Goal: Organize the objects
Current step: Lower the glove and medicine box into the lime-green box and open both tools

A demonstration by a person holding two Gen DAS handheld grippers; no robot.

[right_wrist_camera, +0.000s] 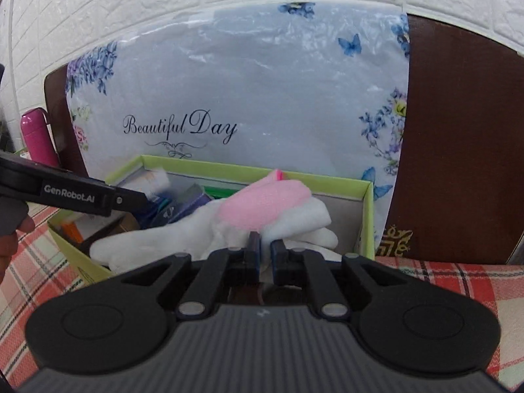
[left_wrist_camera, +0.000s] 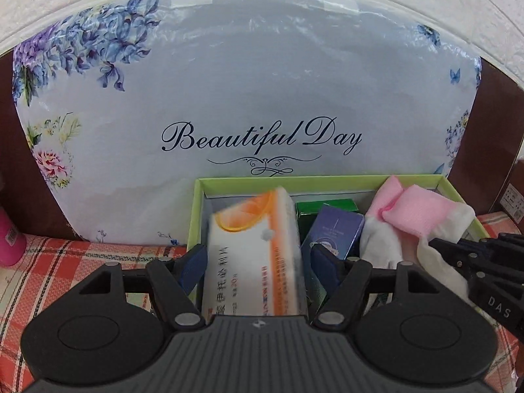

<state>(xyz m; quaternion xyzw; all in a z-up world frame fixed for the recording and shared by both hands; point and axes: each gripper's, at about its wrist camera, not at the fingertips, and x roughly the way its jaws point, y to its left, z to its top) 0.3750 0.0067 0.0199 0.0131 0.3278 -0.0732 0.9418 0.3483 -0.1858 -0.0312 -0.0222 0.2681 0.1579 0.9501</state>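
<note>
From the left wrist view, the left gripper (left_wrist_camera: 258, 258) has its two blue pads on either side of a white and orange box (left_wrist_camera: 253, 249). The box looks blurry. The pads sit close to its sides, so I think the tongs are pinching it, over the left part of the green tray (left_wrist_camera: 196, 203). Beside it in the tray are a purple box (left_wrist_camera: 337, 229), a small green box (left_wrist_camera: 327, 206), and pink and white socks (left_wrist_camera: 402, 226).

From the right wrist view, the right gripper (right_wrist_camera: 265, 255) has its tongs pressed nearly together, with a bit of the white sock between them. The socks (right_wrist_camera: 262, 209) lie across the right part of the tray (right_wrist_camera: 368, 216).

Most things seem to be in the tray already. I think the job is nearly done. What is left is letting go of the box and the socks.
</note>
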